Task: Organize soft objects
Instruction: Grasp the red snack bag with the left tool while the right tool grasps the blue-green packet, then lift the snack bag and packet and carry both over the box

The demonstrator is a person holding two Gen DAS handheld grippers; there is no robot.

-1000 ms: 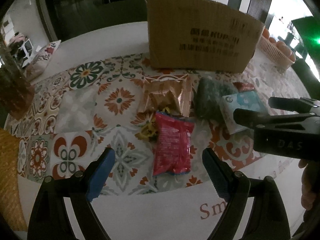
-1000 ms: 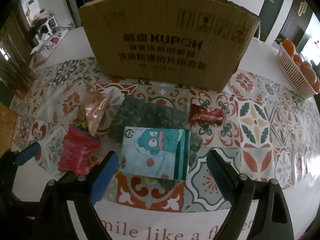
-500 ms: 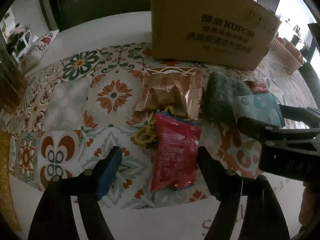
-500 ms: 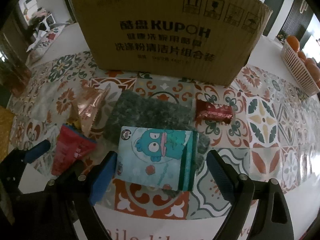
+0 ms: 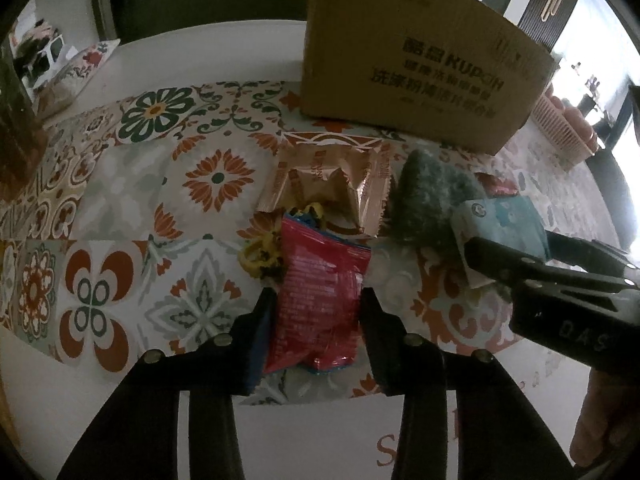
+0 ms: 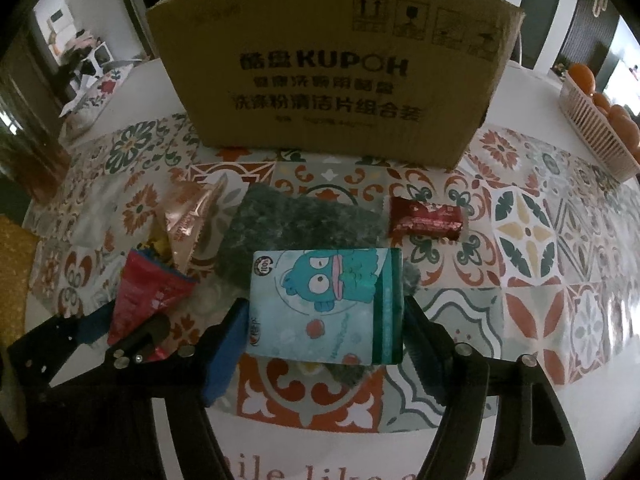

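A red snack packet (image 5: 320, 296) lies on the patterned tablecloth (image 5: 128, 208). My left gripper (image 5: 316, 312) straddles its near half, its jaws are closing, and both pads touch the packet's sides. A teal tissue pack with a cartoon print (image 6: 326, 300) rests on a dark green fuzzy cloth (image 6: 304, 220). My right gripper (image 6: 324, 320) is closing around the pack, with a pad against each side edge. A copper snack packet (image 5: 328, 184), a yellow item (image 5: 260, 256) and a small red wrapped bar (image 6: 426, 218) lie loose nearby.
A tall cardboard box (image 6: 332, 80) stands just behind the items. A pink basket of oranges (image 6: 596, 132) sits at the far right. The two grippers are side by side, the left gripper (image 6: 120, 320) showing at the lower left of the right wrist view.
Both pairs of jaws have narrowed. The left fingers moved in onto the red packet's sides, and the right fingers came in against the tissue pack.
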